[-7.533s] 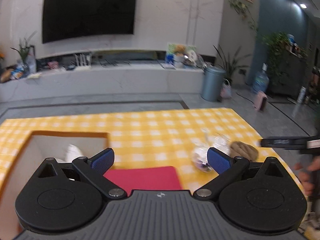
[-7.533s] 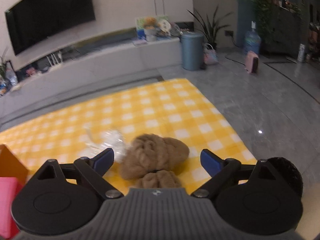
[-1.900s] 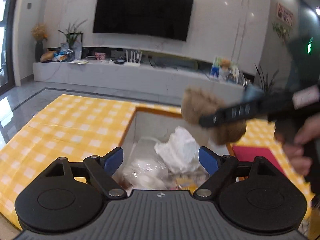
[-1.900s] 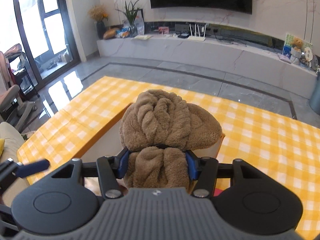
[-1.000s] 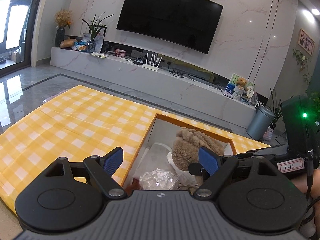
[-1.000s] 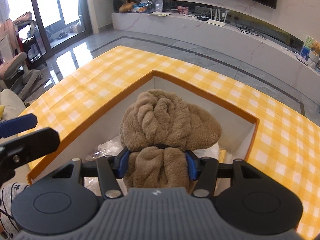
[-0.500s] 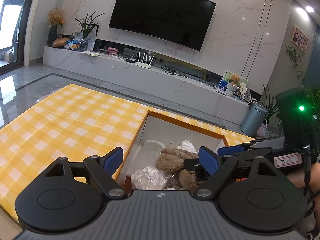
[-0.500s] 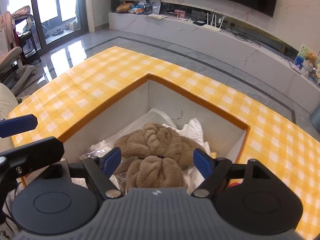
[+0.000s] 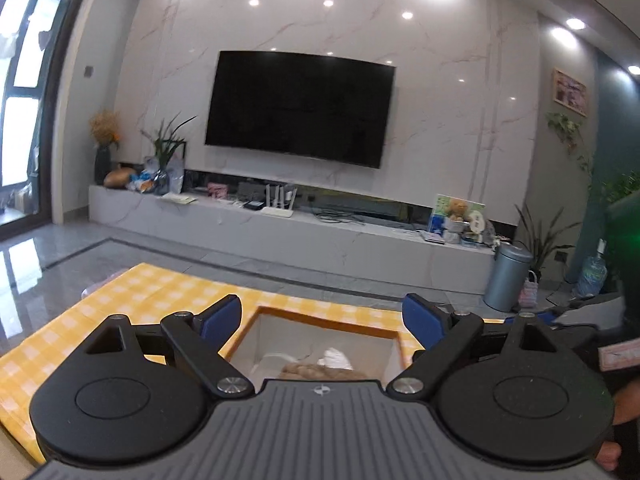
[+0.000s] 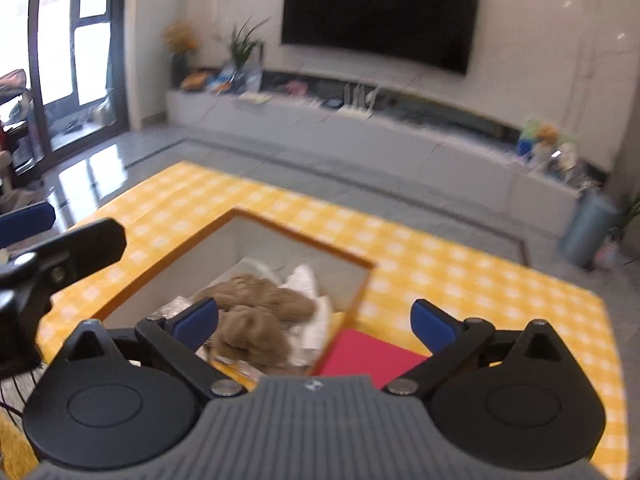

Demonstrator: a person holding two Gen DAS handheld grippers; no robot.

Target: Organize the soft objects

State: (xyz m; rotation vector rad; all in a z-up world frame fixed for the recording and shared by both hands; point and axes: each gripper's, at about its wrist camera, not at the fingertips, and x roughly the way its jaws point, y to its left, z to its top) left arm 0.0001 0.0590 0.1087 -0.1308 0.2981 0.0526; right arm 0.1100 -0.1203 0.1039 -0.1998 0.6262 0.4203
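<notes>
Left gripper (image 9: 322, 320) jaws wide apart, nothing between blue pads, hovering over near edge of orange-rimmed box (image 10: 280, 232) sunk in yellow checked cloth (image 10: 460, 272). Brown fluffy item (image 10: 256, 308) lies loose inside box, on white crumpled material (image 10: 308, 280), clear crinkly wrap (image 10: 176, 304) beside it at left; item's exact kind unclear through blur. Red flat piece (image 10: 368, 356) on cloth just right of box. Right gripper (image 10: 314, 318) jaws opening, empty, above box; brown item below them, apart from pads
</notes>
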